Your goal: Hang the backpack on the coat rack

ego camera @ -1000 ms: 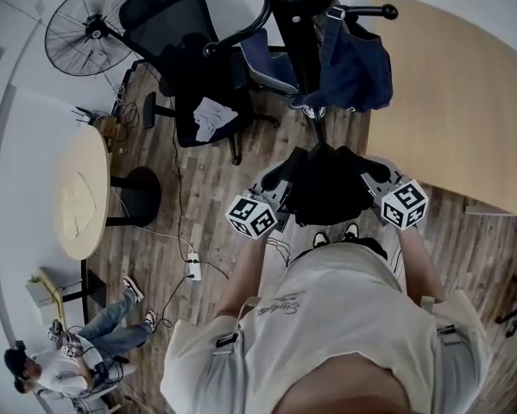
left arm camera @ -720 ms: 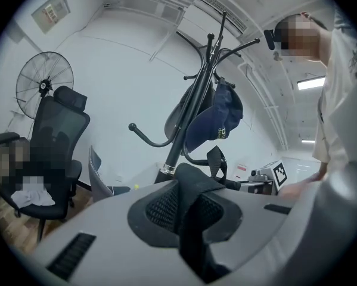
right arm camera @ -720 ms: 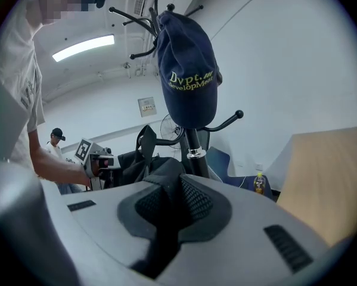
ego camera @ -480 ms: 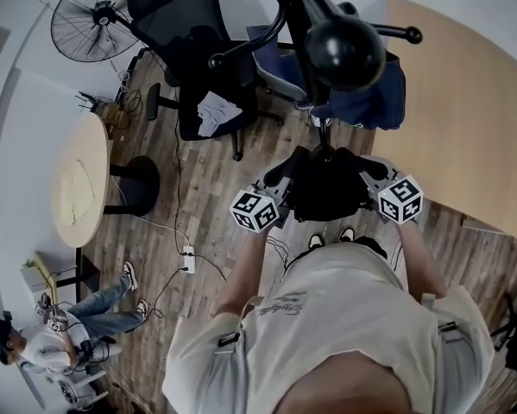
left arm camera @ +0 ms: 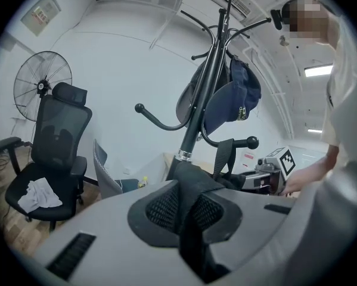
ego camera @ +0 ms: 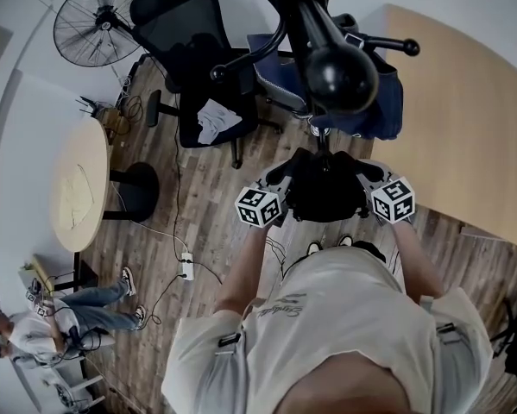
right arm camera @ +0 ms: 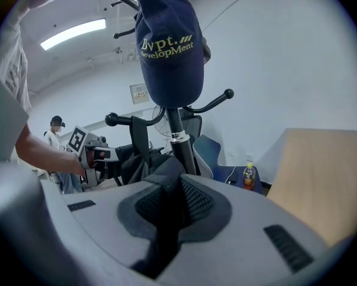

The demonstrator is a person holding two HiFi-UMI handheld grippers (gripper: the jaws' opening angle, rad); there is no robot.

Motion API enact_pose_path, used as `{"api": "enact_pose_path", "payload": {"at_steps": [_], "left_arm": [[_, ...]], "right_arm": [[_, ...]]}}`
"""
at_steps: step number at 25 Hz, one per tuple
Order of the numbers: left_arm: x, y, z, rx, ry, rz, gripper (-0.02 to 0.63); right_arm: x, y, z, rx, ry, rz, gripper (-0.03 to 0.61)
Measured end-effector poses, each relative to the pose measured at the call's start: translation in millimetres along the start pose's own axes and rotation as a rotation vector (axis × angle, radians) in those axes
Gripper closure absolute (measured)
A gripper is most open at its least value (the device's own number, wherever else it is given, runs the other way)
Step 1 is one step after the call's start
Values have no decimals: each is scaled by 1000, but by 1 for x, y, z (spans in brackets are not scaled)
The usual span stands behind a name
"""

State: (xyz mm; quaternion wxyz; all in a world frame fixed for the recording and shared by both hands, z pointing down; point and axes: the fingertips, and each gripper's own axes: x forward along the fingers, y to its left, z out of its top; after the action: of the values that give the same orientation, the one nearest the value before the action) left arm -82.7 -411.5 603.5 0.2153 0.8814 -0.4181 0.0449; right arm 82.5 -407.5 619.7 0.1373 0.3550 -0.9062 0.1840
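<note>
1. Jaws on the left hand-held gripper are clenched on a black strap of the backpack. The strap runs right through the gap between them.
2. The right hand-held gripper does the same. Its jaws pinch another black bit of the backpack, and the cloth bunches up between them.
3. From above, the left hand-held gripper and the right hand-held gripper sit on either side of the backpack. The bag hangs between them in front of the person, up off the wood floor.
4. The backpack is right beside the pole of the coat rack. A strap loop goes up to a low hook arm with a round knob. I cannot tell if the loop is over that hook.
5. A blue cap with yellow letters hangs high on the coat rack, over the bag.
6. A black office chair stands behind the coat rack, with a white cloth on its seat.
7. A fan stands by the wall, near the chair.
8. A round bench is off to the left, and a big wood bench is off to the right.
9. A small bottle stands near the wood bench.
10. Another person sits past the round bench.
</note>
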Motion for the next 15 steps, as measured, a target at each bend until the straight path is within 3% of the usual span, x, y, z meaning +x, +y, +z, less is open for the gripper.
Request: {"api": "enact_pose_path", "payload": {"at_steps": [10, 15], "left_arm": [[3, 9, -7, 75, 86, 52, 571], [1, 14, -12, 100, 166, 88, 558]], "right_arm": [[7, -6, -9, -108, 69, -129, 543], [-6, -12, -10, -108, 108, -192, 468]]}}
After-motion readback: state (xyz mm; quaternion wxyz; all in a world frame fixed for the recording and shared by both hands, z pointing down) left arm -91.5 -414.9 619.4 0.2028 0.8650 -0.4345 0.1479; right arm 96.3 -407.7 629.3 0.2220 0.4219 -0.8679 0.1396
